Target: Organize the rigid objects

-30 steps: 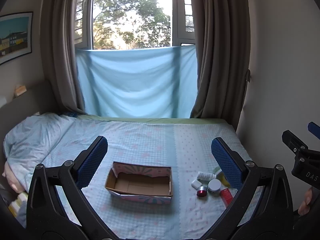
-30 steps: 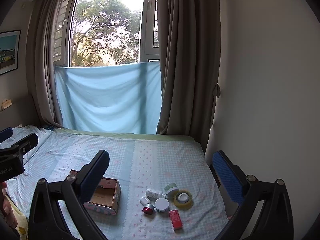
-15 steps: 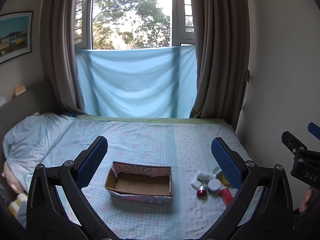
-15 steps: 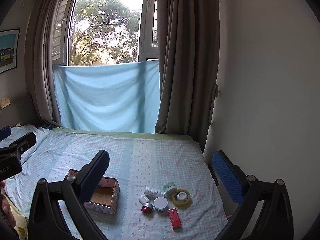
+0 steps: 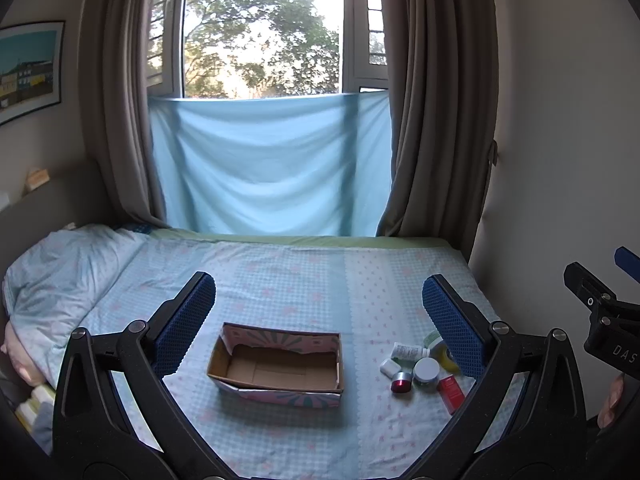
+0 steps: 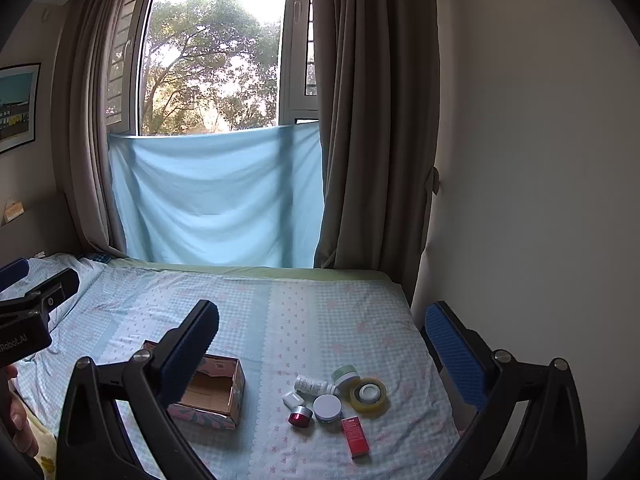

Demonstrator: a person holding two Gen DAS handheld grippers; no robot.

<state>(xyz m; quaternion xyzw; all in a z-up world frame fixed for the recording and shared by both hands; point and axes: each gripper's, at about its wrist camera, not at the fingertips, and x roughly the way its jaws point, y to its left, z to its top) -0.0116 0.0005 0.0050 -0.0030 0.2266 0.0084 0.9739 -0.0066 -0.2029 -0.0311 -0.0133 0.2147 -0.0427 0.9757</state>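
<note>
Both grippers hang above the bed (image 5: 280,280), jaws spread wide and holding nothing: left gripper (image 5: 318,312) aimed over the cardboard box (image 5: 276,368), right gripper (image 6: 322,344) aimed over the cluster of small items. Box sits open and empty on the checked sheet, well apart from the cluster to its right. Cluster inventory, seen from the right wrist: white bottle (image 6: 314,385) lying on its side, green-lidded jar (image 6: 345,374) just behind it, tape roll (image 6: 368,394) flat beside that, white-lidded jar (image 6: 327,407), red-capped pot (image 6: 301,416), small white case (image 6: 293,399), and red carton (image 6: 355,436) nearest me. Several appear to touch; exact contacts I cannot confirm. My judgement: all are light and stiff. Jars may be glass, so fragile and slick at the sides; I would take them across the lid diameter. Carton is best taken across its narrow faces, with light pressure, as thin card may dent. Bottle can roll; pinch at mid-body. Tape roll lies low; grip across the outer rim. Soft mattress beneath gives way, so pressing down risks tipping neighbours.
</note>
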